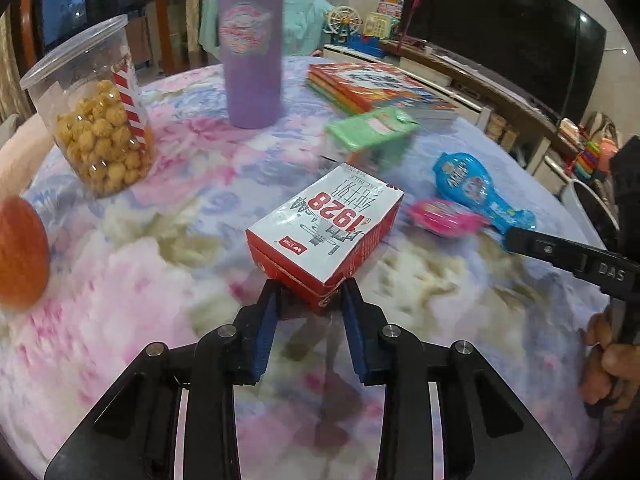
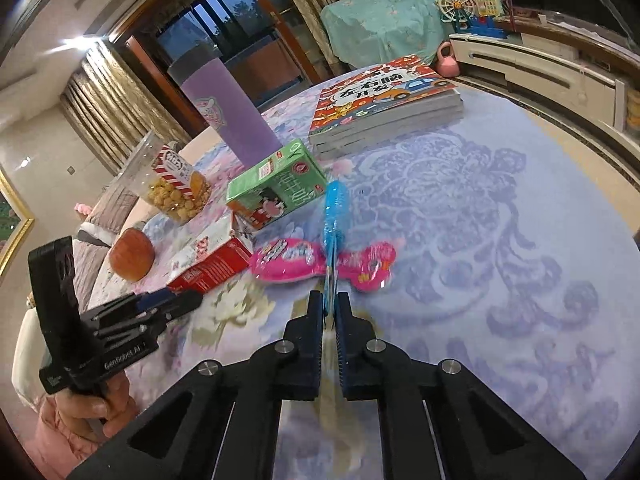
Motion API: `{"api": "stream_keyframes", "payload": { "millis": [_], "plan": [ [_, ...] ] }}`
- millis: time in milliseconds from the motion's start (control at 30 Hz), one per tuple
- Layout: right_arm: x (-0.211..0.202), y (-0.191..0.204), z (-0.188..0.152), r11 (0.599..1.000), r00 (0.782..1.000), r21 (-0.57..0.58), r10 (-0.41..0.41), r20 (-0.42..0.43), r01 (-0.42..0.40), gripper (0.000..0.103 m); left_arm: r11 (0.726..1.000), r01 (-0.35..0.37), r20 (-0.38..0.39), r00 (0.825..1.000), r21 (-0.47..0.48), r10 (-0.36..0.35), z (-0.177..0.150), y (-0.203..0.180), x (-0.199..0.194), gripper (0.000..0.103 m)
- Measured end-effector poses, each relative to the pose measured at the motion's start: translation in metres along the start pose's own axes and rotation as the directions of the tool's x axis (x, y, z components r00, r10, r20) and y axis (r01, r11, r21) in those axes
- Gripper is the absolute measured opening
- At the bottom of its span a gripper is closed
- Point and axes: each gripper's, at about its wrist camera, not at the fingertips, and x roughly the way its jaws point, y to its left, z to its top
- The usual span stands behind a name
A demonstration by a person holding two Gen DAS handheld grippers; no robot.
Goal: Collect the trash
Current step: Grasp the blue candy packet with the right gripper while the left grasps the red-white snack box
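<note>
A: How many cartons lie on the table (image 2: 500,208), and where do they sit?

B: Two. One red-and-white milk carton (image 1: 324,232) lies flat, its near end between the fingertips of the left hand-held gripper (image 1: 310,294). One green carton (image 2: 276,184) lies on its side beyond it, farther from both tools.

A: State of the left hand-held gripper?

B: Its blue pads stand on either side of the red carton's near corner. Whether they press it cannot be told, since the frame is blurred there.

A: And the right hand-held gripper (image 2: 329,308)?

B: Pressed together on one blue snack packet (image 2: 334,224), pinching its narrow tail end. The packet stands edge-on, straight ahead of the fingers.

A: Other wrappers?

B: One pink snack packet (image 2: 320,264) lies flat just beyond the right fingertips, partly behind the blue one. So two packets in all: one blue, one pink.

A: What else is counted on the table?

B: One purple tumbler (image 1: 252,52), upright, far ahead of the left tool. One clear popcorn tub (image 1: 100,120), ahead and to the left. One apple (image 2: 132,254) at the left edge. One stack of books (image 2: 384,104), three thick, far ahead and slightly to the right of the green carton.

A: Are hands visible?

B: One hand (image 2: 92,404) grips the handle of the left tool, seen from the right wrist view; fingers on the right tool's handle show at the right edge of the left wrist view.
</note>
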Motion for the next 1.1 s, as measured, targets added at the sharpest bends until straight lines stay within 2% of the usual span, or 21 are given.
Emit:
{"api": "stream_keyframes", "payload": {
  "millis": [100,167,200,300,367,400,433,467,500,700,767,800,967,1033,1100],
  "plan": [
    [-0.009,-0.001,-0.008,1.000,1.000,0.004,0.013,-0.007,-0.013,0.006,0.999,0.051,-0.015,0.999,-0.005,-0.051,-0.008,-0.014,-0.006,0.031],
    [-0.014,-0.002,-0.013,1.000,1.000,0.005,0.010,-0.011,-0.010,0.006,0.999,0.032,-0.021,0.999,-0.001,-0.032,-0.010,-0.020,-0.007,0.032],
    [-0.016,-0.003,-0.014,1.000,1.000,0.006,0.007,-0.016,-0.007,0.006,1.000,0.022,-0.021,1.000,0.004,-0.022,-0.010,-0.022,-0.008,0.037],
    [-0.018,-0.007,-0.016,1.000,1.000,0.016,0.003,-0.027,-0.003,0.011,1.000,-0.004,-0.015,1.000,0.010,0.004,-0.009,-0.021,-0.010,0.064],
    [-0.019,-0.009,-0.015,1.000,1.000,0.016,-0.015,-0.019,0.015,0.015,1.000,-0.016,0.000,1.000,0.016,0.016,-0.005,-0.020,-0.010,0.066],
    [-0.018,-0.010,-0.014,1.000,1.000,0.023,-0.013,-0.017,0.013,0.022,1.000,-0.018,0.002,1.000,0.019,0.017,-0.003,-0.019,-0.010,0.071],
    [-0.018,-0.011,-0.013,1.000,1.000,0.029,-0.010,-0.014,0.010,0.027,0.999,-0.026,0.000,1.000,0.022,0.026,-0.001,-0.019,-0.007,0.081],
    [-0.017,-0.011,-0.011,0.999,1.000,0.029,-0.014,-0.009,0.014,0.037,0.999,-0.036,0.005,0.999,0.028,0.036,0.001,-0.019,-0.005,0.082],
    [-0.016,-0.010,-0.009,1.000,1.000,0.023,-0.021,-0.003,0.021,0.040,0.998,-0.043,0.012,0.999,0.039,0.043,0.003,-0.020,-0.002,0.082],
    [-0.006,-0.007,0.000,0.999,0.999,0.004,-0.044,0.000,0.044,0.040,0.995,-0.044,-0.004,0.999,0.092,0.044,0.009,-0.029,0.015,0.082],
    [-0.006,-0.009,0.001,0.999,0.999,0.005,-0.052,0.001,0.052,0.038,0.993,-0.041,-0.006,0.999,0.114,0.042,0.008,-0.034,0.018,0.077],
    [-0.007,-0.010,0.002,0.998,0.999,0.011,-0.054,0.004,0.054,0.038,0.992,-0.040,-0.005,0.999,0.123,0.041,0.007,-0.036,0.018,0.069],
    [-0.004,-0.016,0.006,0.998,0.999,0.032,-0.045,0.013,0.045,0.038,0.994,-0.029,0.002,1.000,0.108,0.029,0.006,-0.037,0.015,0.062],
    [0.001,-0.016,0.007,0.998,0.998,0.031,-0.055,0.010,0.055,0.034,0.995,-0.035,0.002,0.999,0.099,0.035,0.004,-0.038,0.013,0.060],
    [0.000,-0.016,0.006,0.998,0.998,0.026,-0.063,0.018,0.062,0.013,0.994,-0.048,0.006,0.999,0.095,0.048,0.001,-0.040,0.010,0.058]
  ]
}}
